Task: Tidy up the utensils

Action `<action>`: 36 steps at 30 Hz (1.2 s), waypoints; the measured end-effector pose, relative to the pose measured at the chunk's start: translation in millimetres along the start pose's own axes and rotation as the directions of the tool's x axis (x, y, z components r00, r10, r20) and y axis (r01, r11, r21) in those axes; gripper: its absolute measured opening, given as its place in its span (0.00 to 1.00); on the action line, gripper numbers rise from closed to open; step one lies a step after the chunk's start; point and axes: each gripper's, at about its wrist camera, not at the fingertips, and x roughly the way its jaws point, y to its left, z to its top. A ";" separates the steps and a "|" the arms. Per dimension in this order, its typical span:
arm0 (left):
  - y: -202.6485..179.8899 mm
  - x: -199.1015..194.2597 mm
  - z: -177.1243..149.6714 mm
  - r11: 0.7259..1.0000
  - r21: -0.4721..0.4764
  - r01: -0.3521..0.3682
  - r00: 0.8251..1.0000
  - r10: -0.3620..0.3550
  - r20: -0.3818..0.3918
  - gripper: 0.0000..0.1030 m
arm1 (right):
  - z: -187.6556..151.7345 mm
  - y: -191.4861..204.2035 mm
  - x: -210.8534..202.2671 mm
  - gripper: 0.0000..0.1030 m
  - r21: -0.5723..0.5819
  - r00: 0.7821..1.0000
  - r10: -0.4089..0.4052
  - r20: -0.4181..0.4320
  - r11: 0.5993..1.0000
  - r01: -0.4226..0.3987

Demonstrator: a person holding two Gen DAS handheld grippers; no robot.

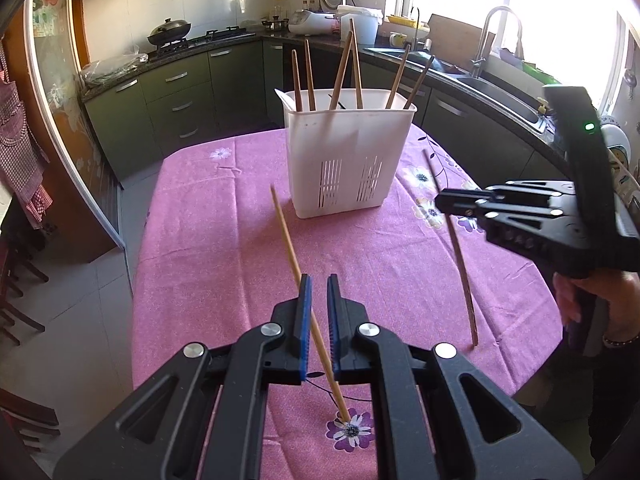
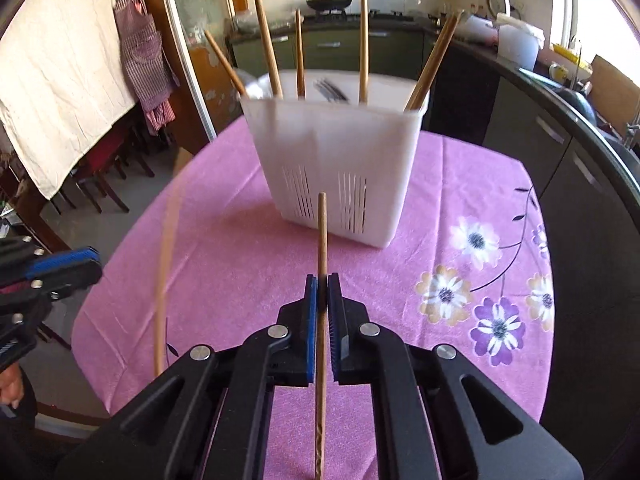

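Note:
A white slotted utensil holder (image 1: 346, 156) stands on the pink flowered tablecloth (image 1: 224, 224) with several wooden chopsticks upright in it; it also shows in the right wrist view (image 2: 336, 164). My left gripper (image 1: 319, 286) has its jaws a little apart around a light chopstick (image 1: 286, 236) that slants up between the pads, its lower end near the cloth. My right gripper (image 2: 322, 284) is shut on a darker chopstick (image 2: 322, 232) that points toward the holder. In the left wrist view the right gripper (image 1: 444, 200) and its dark chopstick (image 1: 460, 256) sit at the right.
Dark kitchen cabinets (image 1: 176, 92) and a counter with a wok (image 1: 170, 30) and rice cooker run behind the table. A sink with a tap (image 1: 500, 40) is at the right. Chairs (image 2: 104, 172) and a hanging apron (image 2: 144, 52) stand left of the table.

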 end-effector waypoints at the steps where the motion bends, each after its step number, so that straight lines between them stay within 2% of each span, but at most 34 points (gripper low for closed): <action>1: -0.5 -1.0 0.2 1.000 0.000 -0.002 1.000 0.002 0.003 0.07 | 0.0 -0.9 -11.6 0.06 0.003 1.000 -0.001 0.027 1.000 0.000; 4: -1.5 -2.9 -0.9 1.000 0.002 -0.006 1.000 0.006 0.005 0.07 | -9.9 -2.1 -42.9 0.06 0.003 0.996 -0.009 0.091 1.000 0.009; 8: -1.0 0.2 -0.5 1.000 0.003 -0.009 1.000 0.009 -0.010 0.07 | -27.1 -3.1 -70.6 0.06 0.006 0.992 -0.015 0.129 1.000 0.014; 13: 12.5 39.3 10.0 0.999 -0.036 -0.037 0.992 0.032 -0.122 0.07 | -46.4 -1.0 -93.2 0.06 0.013 0.989 -0.004 0.148 1.000 0.002; 16: 24.4 73.9 14.6 0.995 -0.066 -0.074 0.977 0.059 -0.207 0.08 | -53.6 -4.1 -96.6 0.06 0.021 0.989 0.001 0.148 1.000 -0.004; 19: 37.5 110.0 20.7 0.988 -0.085 -0.131 0.953 0.102 -0.285 0.08 | -57.8 -7.2 -100.9 0.06 0.029 0.989 0.006 0.151 1.000 -0.010; 22: 48.0 136.9 26.7 0.979 -0.081 -0.185 0.931 0.148 -0.334 0.09 | -60.2 -8.3 -103.6 0.06 0.028 0.988 0.010 0.151 0.999 -0.015; 25: 51.0 159.0 30.0 0.978 -0.077 -0.192 0.910 0.149 -0.387 0.17 | -61.4 -9.7 -104.3 0.06 0.029 0.988 0.018 0.151 0.999 -0.023; 28: 50.1 174.9 31.5 0.978 -0.066 -0.200 0.893 0.154 -0.423 0.18 | -62.1 -11.8 -103.7 0.06 0.032 0.988 0.025 0.153 0.999 -0.030; 33: 46.7 184.4 33.5 0.980 -0.071 -0.185 0.884 0.134 -0.448 0.19 | -63.3 -14.3 -105.6 0.06 0.032 0.988 0.032 0.153 0.999 -0.037; 35: 43.7 185.9 33.4 0.979 -0.053 -0.195 0.881 0.151 -0.448 0.19 | -63.4 -14.5 -105.8 0.06 0.033 0.987 0.034 0.154 0.999 -0.039; 36: 43.7 186.8 33.8 0.979 -0.055 -0.194 0.881 0.149 -0.450 0.16 | -63.7 -14.6 -106.0 0.06 0.033 0.987 0.035 0.155 0.999 -0.041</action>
